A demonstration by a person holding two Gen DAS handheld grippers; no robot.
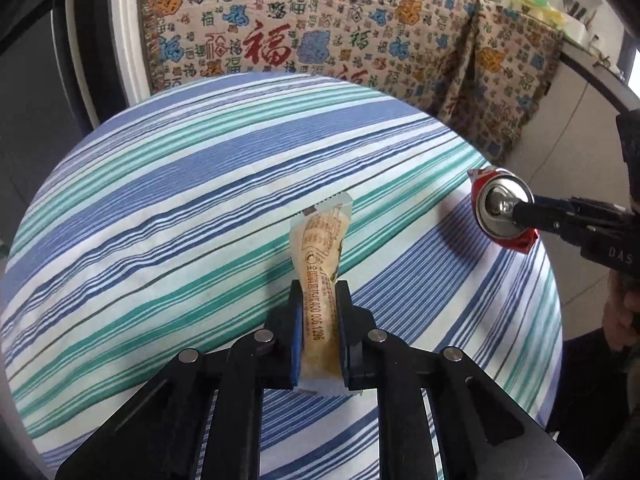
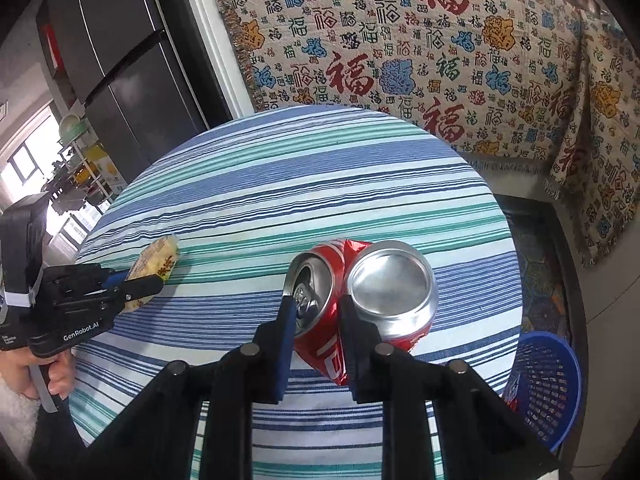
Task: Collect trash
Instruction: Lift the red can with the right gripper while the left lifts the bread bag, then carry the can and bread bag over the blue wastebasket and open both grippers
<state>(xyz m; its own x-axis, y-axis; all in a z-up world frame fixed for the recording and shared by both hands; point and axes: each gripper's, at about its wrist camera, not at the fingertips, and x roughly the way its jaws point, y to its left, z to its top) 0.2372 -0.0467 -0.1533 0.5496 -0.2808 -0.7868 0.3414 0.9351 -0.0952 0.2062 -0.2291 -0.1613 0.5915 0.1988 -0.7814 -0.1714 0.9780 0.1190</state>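
Crinkled tan plastic with brown print fills my left claw [image 1: 319,292]: a snack wrapper [image 1: 322,280], long and narrow, pinched at its middle so that its sawtooth top end fans out ahead of the pads and its lower end sticks out behind them. My left claw is closed tight on it and holds it just above the desk [image 1: 160,208]. My right claw [image 2: 318,304] is clamped on a red drink can [image 2: 340,320], crushed and folded nearly double, so that its silver top with the pull-tab opening and its silver domed base both face the camera side by side. The pads bite on the creased red waist between the two ends, and the can hangs over the near half of the desk.

White lettering on the can is cut off by my right finger, and I cannot read it. The print on the wrapper is too fine to make out beyond a row of digits. From the right wrist view only the wrapper's yellowish end shows past the other claw.

A cloth striped in blue, teal and white covers the round desk. Behind it hangs a cream throw [image 2: 400,60] printed with red, blue and orange characters. A dark refrigerator [image 2: 120,64] stands at the left, and a blue plastic basket [image 2: 548,384] sits on the floor beside the desk at the right
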